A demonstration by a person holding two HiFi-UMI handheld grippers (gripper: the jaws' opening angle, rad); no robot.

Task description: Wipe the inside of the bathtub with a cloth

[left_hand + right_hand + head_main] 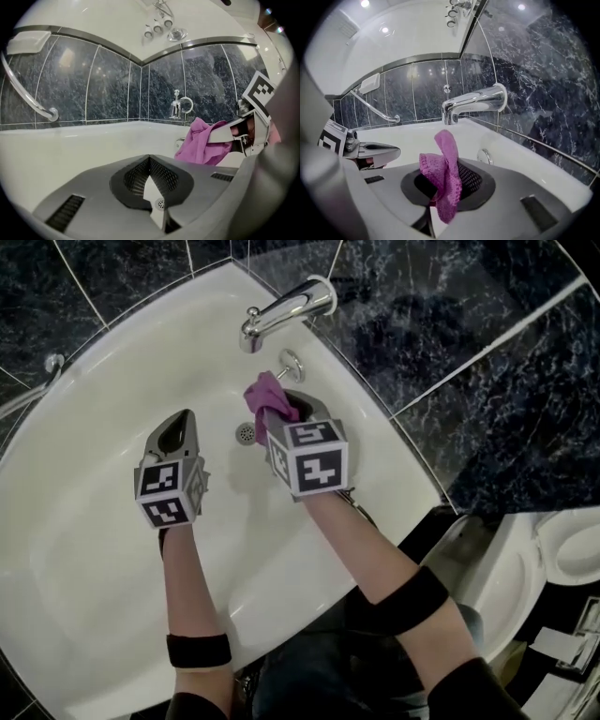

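Your right tool (289, 409) is pinching the purple cloth (266, 396), which bunches up out of the jaws just below the spout (286, 307), beside the drain (246, 434). Your left tool (178, 427) is pressed together on nothing and hangs farther from the spout, over the bathtub (112, 549) floor. The cloth seems to sit off the enamel, though the angle leaves that unsure, so I judge the wiping stroke is not yet engaged. Next, lower the cloth onto the wall under the spout and sweep, keeping the hard tips off the surface.
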